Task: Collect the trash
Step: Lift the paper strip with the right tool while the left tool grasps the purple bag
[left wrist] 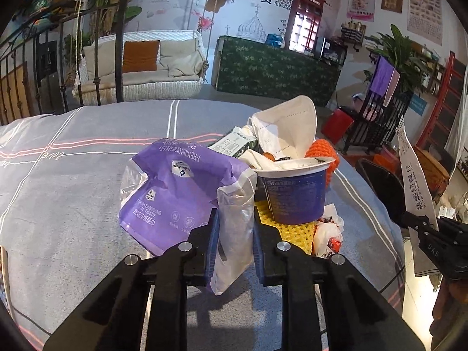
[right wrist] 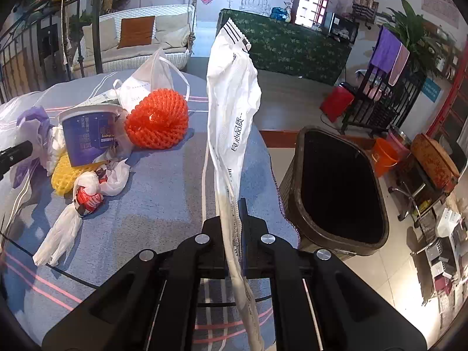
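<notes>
On the grey striped tablecloth (left wrist: 73, 175) lies a heap of trash. My left gripper (left wrist: 235, 219) is shut on the clear end of a purple tissue pack (left wrist: 175, 181). Just right of it stand a blue paper cup (left wrist: 295, 193), a white face mask (left wrist: 289, 125), an orange foam net (left wrist: 321, 149), a yellow foam net (left wrist: 289, 228) and a crumpled red-and-white wrapper (left wrist: 327, 231). My right gripper (right wrist: 234, 213) is shut on a long white printed wrapper (right wrist: 234, 102), held upright near the table's right edge. A dark waste bin (right wrist: 336, 187) stands open beside that edge.
The orange net (right wrist: 158, 122), cup (right wrist: 87, 137) and red-and-white wrapper (right wrist: 87, 196) lie left of the right gripper. Beyond the table are a white swing sofa (left wrist: 140, 61), a green-covered counter (left wrist: 278, 67), a red stool (right wrist: 336, 102) and an orange bucket (right wrist: 386, 155) on the floor.
</notes>
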`<action>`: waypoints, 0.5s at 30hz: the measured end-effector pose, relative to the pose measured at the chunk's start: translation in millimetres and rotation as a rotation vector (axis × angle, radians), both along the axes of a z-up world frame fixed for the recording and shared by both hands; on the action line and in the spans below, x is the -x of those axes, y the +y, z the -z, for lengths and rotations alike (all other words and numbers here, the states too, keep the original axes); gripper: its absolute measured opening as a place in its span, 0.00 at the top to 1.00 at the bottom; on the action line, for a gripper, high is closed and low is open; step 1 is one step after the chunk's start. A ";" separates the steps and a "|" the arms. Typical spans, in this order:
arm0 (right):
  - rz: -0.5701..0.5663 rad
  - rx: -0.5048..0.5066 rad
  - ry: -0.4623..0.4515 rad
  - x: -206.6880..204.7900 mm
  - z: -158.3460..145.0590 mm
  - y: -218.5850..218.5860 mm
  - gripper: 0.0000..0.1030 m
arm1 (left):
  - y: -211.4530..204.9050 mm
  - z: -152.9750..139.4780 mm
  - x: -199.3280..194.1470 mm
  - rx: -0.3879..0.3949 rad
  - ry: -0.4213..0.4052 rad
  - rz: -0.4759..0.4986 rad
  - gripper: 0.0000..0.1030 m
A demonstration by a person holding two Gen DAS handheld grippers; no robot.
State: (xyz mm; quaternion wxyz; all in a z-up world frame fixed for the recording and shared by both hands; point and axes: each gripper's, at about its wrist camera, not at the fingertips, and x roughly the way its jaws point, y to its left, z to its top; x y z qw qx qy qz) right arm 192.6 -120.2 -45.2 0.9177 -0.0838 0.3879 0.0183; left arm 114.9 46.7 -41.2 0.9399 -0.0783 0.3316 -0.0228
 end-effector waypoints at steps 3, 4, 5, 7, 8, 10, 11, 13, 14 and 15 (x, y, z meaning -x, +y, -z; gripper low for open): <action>-0.004 0.002 -0.012 2.4 -4.3 1.6 0.94 | 2.9 -1.6 5.2 0.010 -0.014 -0.004 0.81; -0.005 0.002 -0.014 3.0 -5.3 1.7 0.94 | 4.2 -2.7 7.3 0.013 -0.022 -0.008 0.81; -0.005 0.002 -0.017 3.6 -6.0 2.0 0.94 | 6.2 -3.6 9.3 0.014 -0.029 -0.011 0.81; -0.007 0.003 -0.022 5.7 -7.0 1.8 0.94 | 8.9 -6.6 13.6 0.024 -0.045 -0.013 0.81; -0.008 0.004 -0.023 6.4 -7.3 2.5 0.94 | 10.2 -7.4 14.5 0.026 -0.050 -0.013 0.81; -0.011 0.001 -0.027 7.8 -8.5 3.3 0.94 | 13.3 -11.1 18.5 0.032 -0.064 -0.016 0.82; -0.013 0.000 -0.027 8.4 -8.8 3.9 0.94 | 15.3 -13.4 20.5 0.036 -0.072 -0.018 0.84; -0.017 -0.001 -0.029 10.3 -9.8 4.6 0.94 | 18.4 -18.0 23.1 0.044 -0.085 -0.020 0.85; -0.020 -0.001 -0.030 10.6 -10.3 5.5 0.94 | 19.7 -19.9 24.4 0.049 -0.091 -0.022 0.86; -0.023 -0.003 -0.032 10.8 -10.8 6.1 0.94 | 20.5 -21.5 25.1 0.052 -0.095 -0.022 0.86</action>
